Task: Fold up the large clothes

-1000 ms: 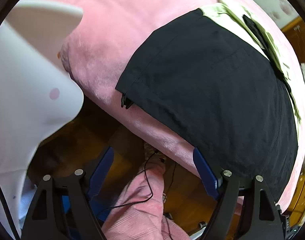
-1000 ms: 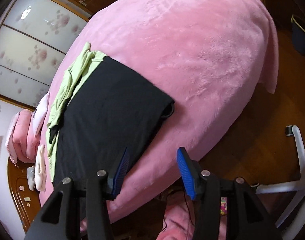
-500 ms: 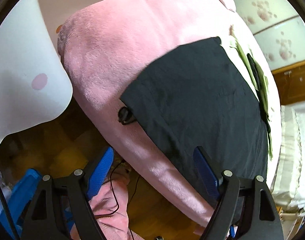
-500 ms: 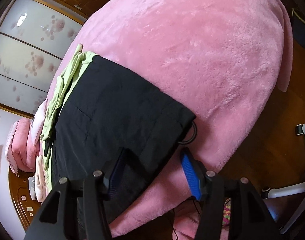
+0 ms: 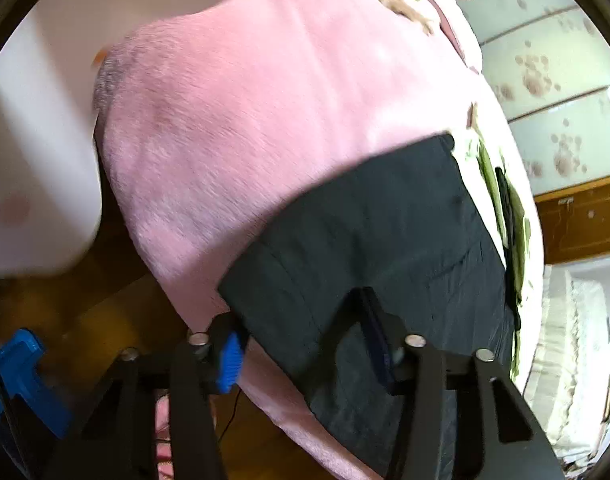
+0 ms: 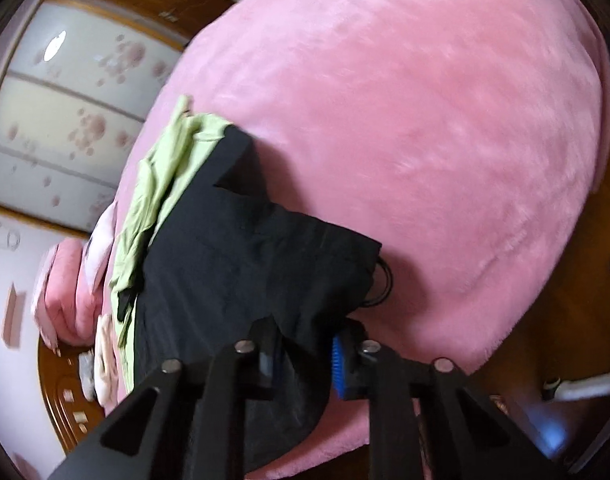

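A black garment [image 5: 385, 240] lies on the pink blanket-covered bed [image 5: 265, 100], hanging over its near edge. My left gripper [image 5: 301, 344] is at the garment's near left corner, with black cloth between its blue pads; the jaws look partly closed on the cloth. My right gripper [image 6: 305, 356] is at the garment [image 6: 241, 264] near its right corner, with cloth bunched and lifted between the pads. A drawstring loop [image 6: 381, 284] hangs at that corner. A light green garment [image 6: 165, 176] lies under the black one's far end.
A white chair [image 5: 37, 160] stands left of the bed over the wooden floor [image 5: 105, 340]. A blue object [image 5: 17, 376] is at the lower left. Sliding doors with flower print [image 6: 65, 120] are behind the bed. Folded pink bedding [image 6: 69, 292] lies at the far side.
Both grippers moved forward onto the black garment's near edge and closed in on it. The right corner is now bunched and raised. Both views are motion-blurred.
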{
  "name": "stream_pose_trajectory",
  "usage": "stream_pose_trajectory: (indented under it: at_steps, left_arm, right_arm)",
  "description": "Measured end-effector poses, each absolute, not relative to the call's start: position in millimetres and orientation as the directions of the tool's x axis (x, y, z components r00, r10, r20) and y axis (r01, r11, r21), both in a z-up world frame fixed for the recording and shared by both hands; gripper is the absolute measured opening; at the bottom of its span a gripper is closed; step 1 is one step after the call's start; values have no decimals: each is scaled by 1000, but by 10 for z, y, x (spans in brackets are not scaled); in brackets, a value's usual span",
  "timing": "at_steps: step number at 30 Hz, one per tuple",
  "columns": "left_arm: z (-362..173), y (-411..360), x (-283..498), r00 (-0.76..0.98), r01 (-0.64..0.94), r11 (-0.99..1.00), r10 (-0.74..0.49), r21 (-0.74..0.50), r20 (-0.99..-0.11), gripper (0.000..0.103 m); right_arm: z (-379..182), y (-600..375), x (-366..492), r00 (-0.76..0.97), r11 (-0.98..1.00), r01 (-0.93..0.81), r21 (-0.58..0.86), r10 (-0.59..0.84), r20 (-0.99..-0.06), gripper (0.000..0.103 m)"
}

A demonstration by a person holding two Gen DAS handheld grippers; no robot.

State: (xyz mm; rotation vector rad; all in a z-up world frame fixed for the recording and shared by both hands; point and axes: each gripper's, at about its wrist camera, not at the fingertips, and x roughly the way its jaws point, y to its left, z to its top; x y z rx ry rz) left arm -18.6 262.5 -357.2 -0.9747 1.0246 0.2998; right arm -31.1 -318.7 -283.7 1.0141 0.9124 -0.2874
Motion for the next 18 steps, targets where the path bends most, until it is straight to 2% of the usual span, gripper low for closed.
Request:
stream_pose_trajectory:
  at_steps: [1,4,7,12,16,18]
  left_arm:
    - [-3543,2579,-161,508,-621,580,-214,-526,-835,38]
    - [-3435,2505,-118,460,-627,587,-251,-512,-851,21]
    - [-3218,2432,-46,422,-602,611,-304,-515,-854,16]
    - [-2716,2203,183,395,-517,711,-296,-477,-870,12]
    - [-2237,2068,345,422,-473,716,-328,-513,-845,11]
    - [-1990,2065,442,446,-484,711,-301,-510,-843,9]
  right_arm:
    - [-2810,-3180,-279,613,532,585,612,204,-763,12]
    - [-2687,-3190,-182,612,524,568,635,247,-751,9]
    - [-2519,-3181,-93,613,515,549,658,287,-737,8]
    - [-2147,-3103,110,608,574,475,667,334,-720,8]
    - [-1871,-3104,289,602,578,450,680,367,-710,7]
    - [-1704,-3138,396,609,571,444,691,373,-700,7]
